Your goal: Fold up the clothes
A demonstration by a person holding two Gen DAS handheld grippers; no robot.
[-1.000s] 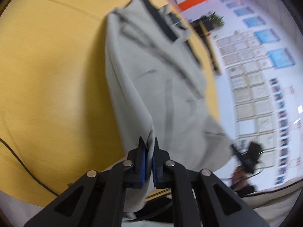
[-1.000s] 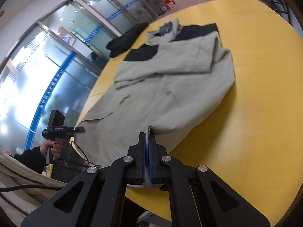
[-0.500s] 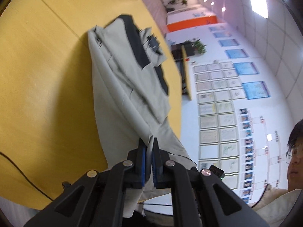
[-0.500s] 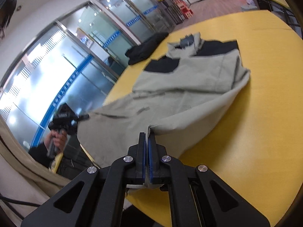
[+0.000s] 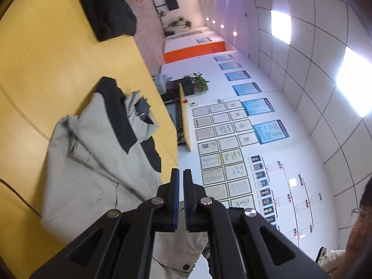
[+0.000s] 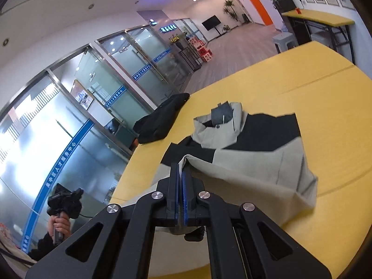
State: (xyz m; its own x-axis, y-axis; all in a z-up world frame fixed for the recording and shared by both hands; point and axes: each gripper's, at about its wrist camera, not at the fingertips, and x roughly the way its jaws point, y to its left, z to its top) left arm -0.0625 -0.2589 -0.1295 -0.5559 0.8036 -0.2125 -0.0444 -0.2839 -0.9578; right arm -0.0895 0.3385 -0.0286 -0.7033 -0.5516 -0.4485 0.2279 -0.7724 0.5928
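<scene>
the grey jacket [image 6: 253, 162] lies on the yellow table [image 6: 325, 97], collar farthest ahead of both tools; right gripper [image 6: 181, 174] clenched on its hem, left gripper [image 5: 181, 181] nearly closed, grip on cloth unconfirmed.

Both grippers, left gripper [image 5: 181, 174] and right gripper [image 6: 180, 169], are sporting black frames, silver screws and blue ridged pads [image 5: 177, 200].

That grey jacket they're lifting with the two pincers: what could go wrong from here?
The right gripper pinches only a thin edge of the grey jacket, so the cloth could slip out mid-fold. The left gripper shows a narrow gap with no cloth clearly between its fingers, so that side may sag. Part of the jacket hangs past the edge of the yellow table and might drag it off.
</scene>
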